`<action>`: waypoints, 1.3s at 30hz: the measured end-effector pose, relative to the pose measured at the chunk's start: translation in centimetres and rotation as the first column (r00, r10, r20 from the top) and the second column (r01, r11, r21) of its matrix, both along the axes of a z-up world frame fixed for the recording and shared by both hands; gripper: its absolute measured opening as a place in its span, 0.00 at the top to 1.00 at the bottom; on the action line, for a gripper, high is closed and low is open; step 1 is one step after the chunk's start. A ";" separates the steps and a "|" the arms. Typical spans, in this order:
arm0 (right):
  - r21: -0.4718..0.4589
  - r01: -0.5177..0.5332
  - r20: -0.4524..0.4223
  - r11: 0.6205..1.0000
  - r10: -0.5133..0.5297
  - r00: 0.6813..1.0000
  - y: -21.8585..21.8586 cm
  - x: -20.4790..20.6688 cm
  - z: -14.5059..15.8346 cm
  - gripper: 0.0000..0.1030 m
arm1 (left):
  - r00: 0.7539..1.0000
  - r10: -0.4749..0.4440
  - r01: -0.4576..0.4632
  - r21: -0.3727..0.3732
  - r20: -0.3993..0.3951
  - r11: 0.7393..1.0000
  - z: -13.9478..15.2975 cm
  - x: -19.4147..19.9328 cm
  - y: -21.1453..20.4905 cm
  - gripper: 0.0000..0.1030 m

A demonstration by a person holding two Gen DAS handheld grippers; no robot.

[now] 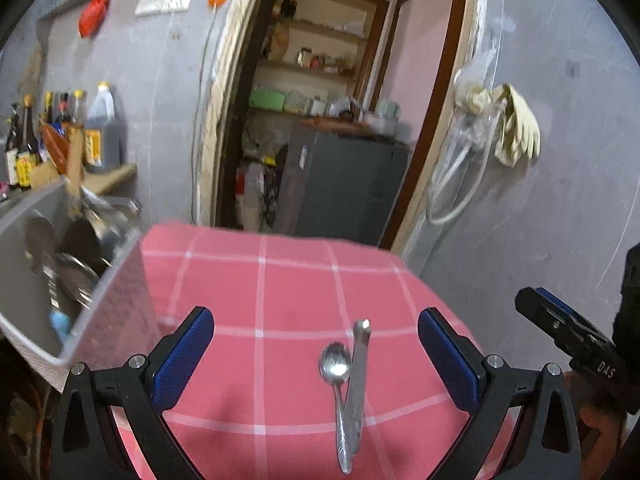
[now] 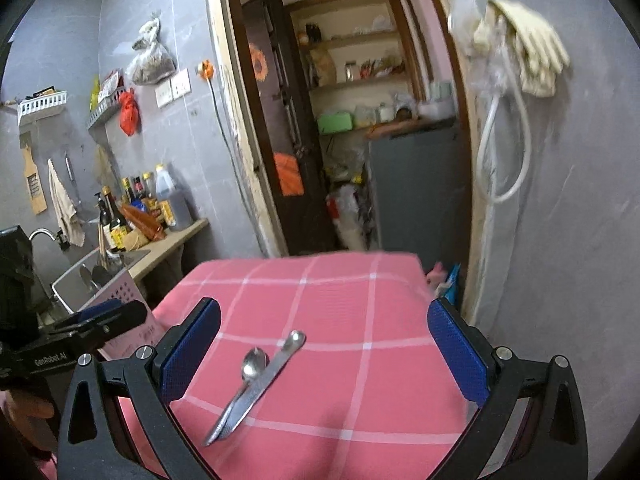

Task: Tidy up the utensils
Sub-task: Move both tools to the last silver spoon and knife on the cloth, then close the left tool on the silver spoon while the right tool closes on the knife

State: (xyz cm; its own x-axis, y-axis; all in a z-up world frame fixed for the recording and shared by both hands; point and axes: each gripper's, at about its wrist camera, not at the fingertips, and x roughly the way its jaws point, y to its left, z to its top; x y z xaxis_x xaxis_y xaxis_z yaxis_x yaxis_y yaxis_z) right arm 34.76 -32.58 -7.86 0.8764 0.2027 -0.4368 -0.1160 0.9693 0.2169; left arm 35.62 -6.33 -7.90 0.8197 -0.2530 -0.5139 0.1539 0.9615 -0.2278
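Observation:
A steel spoon [image 1: 336,372] and a steel knife [image 1: 357,384] lie side by side, touching, on a table with a pink checked cloth [image 1: 280,280]. My left gripper [image 1: 316,356] is open and empty, its blue pads wide apart above the cloth, with both utensils between its fingers. In the right wrist view the spoon [image 2: 253,364] and knife [image 2: 266,380] lie between the fingers of my right gripper [image 2: 324,356], which is open and empty above them. A grey bin [image 1: 116,300] holding several utensils stands at the table's left edge.
The right gripper [image 1: 568,332] shows at the right edge of the left wrist view. A counter with several sauce bottles [image 2: 140,204] is at the far left. An open doorway to a pantry with a dark cabinet [image 1: 344,184] lies beyond the table. Gloves [image 1: 516,124] hang on the right wall.

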 end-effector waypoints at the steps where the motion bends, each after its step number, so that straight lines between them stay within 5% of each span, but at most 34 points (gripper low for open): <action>1: 0.007 -0.015 -0.016 1.000 0.016 1.000 0.0 0.6 -0.7 0.02 | 1.000 -0.002 0.002 -0.001 -0.021 1.000 -0.6 0.5 -0.1 0.00; 4: 0.023 -0.061 -0.062 0.998 0.062 0.996 0.3 2.1 -2.8 0.10 | 0.998 -0.018 0.017 -0.011 -0.062 1.000 -2.1 1.6 -0.3 0.04; 10: 0.017 -0.127 -0.168 0.992 0.129 0.977 1.4 4.8 -6.4 0.32 | 0.985 -0.078 0.074 -0.032 -0.154 0.997 -4.8 3.9 -1.3 0.30; 20: 0.094 -0.229 -0.320 0.969 0.247 0.915 3.0 8.7 -10.6 0.58 | 0.932 -0.192 0.159 -0.129 -0.306 0.979 -8.7 7.6 -2.0 0.57; 26: 0.132 -0.275 -0.372 0.952 0.305 0.877 4.2 10.6 -12.3 0.64 | 0.913 -0.212 0.163 -0.163 -0.350 0.973 -10.3 9.0 -2.0 0.68; 39: 0.280 -0.314 -0.406 0.907 0.408 0.818 4.2 14.0 -13.9 0.73 | 0.884 -0.320 0.239 -0.260 -0.342 0.936 -11.0 10.6 -1.2 0.72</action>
